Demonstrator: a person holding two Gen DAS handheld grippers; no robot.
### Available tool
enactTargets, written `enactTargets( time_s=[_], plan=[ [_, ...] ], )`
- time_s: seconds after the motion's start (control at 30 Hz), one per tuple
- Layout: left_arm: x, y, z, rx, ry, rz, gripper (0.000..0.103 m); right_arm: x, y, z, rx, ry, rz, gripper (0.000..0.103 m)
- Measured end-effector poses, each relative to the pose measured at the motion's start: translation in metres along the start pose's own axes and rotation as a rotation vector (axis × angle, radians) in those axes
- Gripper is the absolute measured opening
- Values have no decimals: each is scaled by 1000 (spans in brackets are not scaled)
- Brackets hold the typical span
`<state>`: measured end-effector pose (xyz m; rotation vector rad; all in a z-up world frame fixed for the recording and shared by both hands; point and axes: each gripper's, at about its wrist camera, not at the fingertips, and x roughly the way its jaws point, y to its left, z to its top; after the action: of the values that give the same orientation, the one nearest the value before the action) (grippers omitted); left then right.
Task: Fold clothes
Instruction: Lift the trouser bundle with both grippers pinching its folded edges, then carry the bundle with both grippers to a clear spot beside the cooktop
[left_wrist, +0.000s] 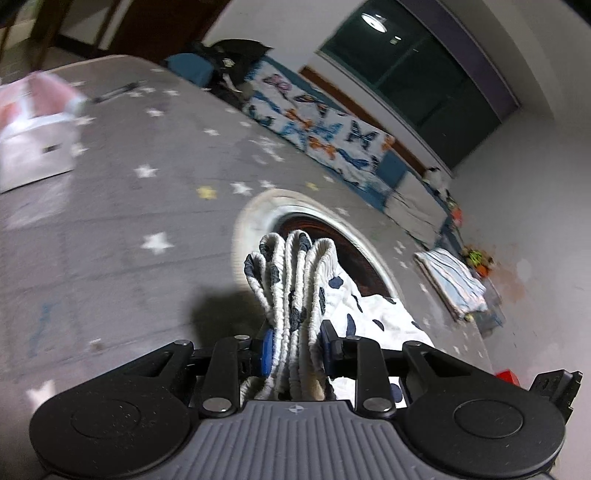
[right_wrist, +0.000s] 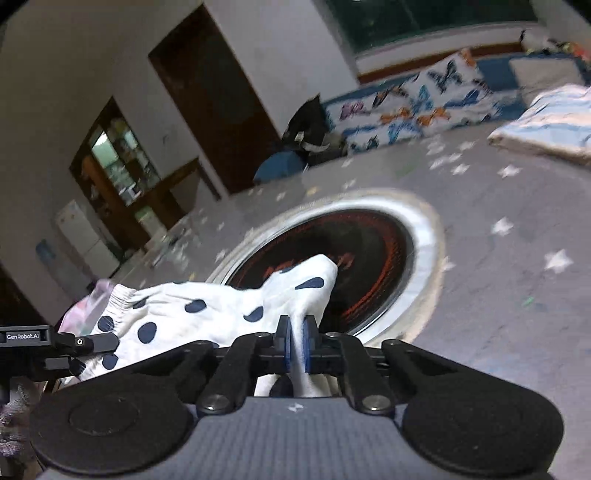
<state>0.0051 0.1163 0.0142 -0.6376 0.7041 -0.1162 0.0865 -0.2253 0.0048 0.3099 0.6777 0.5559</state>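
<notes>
Holding the spotted garment between them, both grippers are clamped on cloth above the round disc on the star mat. The left gripper pinches the bunched elastic band just over the disc's near rim; the right gripper nips a thin corner over the same rim. To fold cleanly, I'd keep both grips tight, the cloth taut and level, and lay it flat beside the disc.
</notes>
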Motion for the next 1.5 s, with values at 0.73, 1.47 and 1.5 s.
enactTargets(
  time_s=[0.73,1.47,1.5],
  plan=[
    [174,-176,-18,198,236,-183,27,-127,-130,60,29,-185,-377,5],
    [194,-238,-22,445,233,-270,28,-99,-180,61,49,-77,-379,34],
    [200,-240,-24,452,254,-283,25,-94,-179,64,43,-68,-367,34]
  ],
)
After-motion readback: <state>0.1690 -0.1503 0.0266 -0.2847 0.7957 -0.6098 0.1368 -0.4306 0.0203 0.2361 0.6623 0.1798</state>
